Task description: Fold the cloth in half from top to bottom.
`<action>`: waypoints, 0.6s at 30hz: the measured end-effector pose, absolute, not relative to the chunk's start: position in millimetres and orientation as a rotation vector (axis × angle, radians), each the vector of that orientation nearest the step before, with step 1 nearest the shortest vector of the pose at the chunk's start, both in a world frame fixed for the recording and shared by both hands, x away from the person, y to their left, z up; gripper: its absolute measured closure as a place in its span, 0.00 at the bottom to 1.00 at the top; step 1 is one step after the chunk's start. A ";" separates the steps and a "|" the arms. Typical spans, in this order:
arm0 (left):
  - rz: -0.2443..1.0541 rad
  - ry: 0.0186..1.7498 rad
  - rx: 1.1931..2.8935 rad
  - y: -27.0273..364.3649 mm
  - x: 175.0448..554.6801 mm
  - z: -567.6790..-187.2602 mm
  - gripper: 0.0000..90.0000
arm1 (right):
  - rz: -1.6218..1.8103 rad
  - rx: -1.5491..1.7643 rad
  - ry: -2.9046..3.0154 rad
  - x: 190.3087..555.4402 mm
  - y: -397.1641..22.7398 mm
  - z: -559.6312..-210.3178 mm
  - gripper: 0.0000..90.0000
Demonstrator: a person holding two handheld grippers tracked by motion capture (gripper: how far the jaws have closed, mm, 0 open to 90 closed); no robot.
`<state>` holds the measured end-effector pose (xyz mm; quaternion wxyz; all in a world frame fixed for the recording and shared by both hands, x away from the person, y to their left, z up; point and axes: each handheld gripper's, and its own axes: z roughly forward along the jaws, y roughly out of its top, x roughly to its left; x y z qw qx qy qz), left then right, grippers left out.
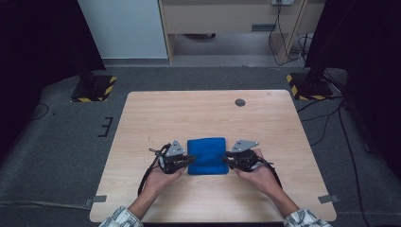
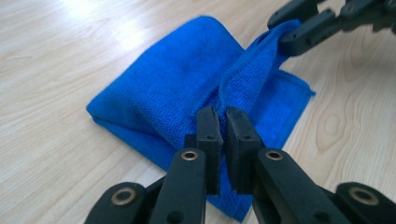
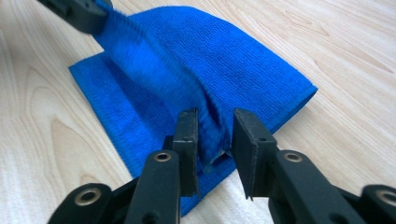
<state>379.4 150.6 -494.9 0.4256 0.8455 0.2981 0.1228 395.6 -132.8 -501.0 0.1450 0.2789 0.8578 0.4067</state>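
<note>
Blue cloth [image 1: 207, 155], folded flat, lies on the wooden worktop [image 1: 208, 111], nearer the person than its middle. It looks soft, light and floppy, so its thin edges are the best place to pinch. Left hand-held gripper [image 2: 223, 125] squeezes a raised fold at the cloth's left edge. Right hand-held gripper [image 3: 212, 133] has a fold between its jaws, but they stand apart, loose. Bare wood lies all around the cloth.

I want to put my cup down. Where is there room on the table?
The far half of the table, beyond the blue cloth, is bare but for a small grey cap. Both side edges are free too. It's crowded near the cloth, with the left gripper and right gripper.
</note>
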 end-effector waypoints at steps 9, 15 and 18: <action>0.281 0.734 2.122 151.7 374.3 -501.8 0.92 | 1.181 0.814 2.495 389.1 -131.8 -501.5 0.73; 0.278 0.731 2.128 153.0 371.1 -504.5 0.91 | 1.193 0.808 2.507 386.8 -130.6 -495.0 0.68; 0.281 0.732 2.132 154.2 370.6 -505.6 0.91 | 1.200 0.806 2.511 385.5 -130.3 -491.5 0.66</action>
